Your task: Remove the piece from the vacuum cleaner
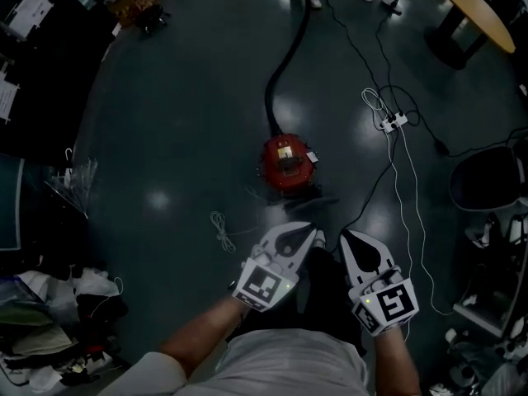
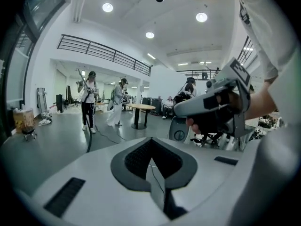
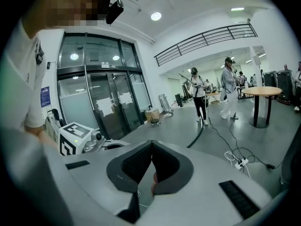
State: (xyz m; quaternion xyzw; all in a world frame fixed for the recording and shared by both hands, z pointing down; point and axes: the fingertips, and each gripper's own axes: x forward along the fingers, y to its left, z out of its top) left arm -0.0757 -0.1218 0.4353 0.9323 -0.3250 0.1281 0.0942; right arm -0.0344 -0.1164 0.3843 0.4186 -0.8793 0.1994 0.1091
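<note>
In the head view a small red vacuum cleaner [image 1: 287,164] stands on the dark floor ahead of me. Its black hose [image 1: 289,48] runs away toward the top of the view. Both grippers hang side by side above the floor, short of the vacuum and apart from it. My left gripper [image 1: 310,237] [image 2: 151,141] has its jaws together with nothing between them. My right gripper [image 1: 347,238] [image 3: 151,143] is likewise shut and empty. Both gripper views look out level across the room, and the vacuum's body does not show in them.
A white power strip [image 1: 393,123] with cables lies right of the vacuum, and a loose white cord [image 1: 221,230] lies to its left. A round wooden table [image 1: 475,11] and a black chair [image 1: 487,176] stand at the right. Bags and clutter [image 1: 58,324] fill the lower left. People [image 3: 199,95] stand farther back.
</note>
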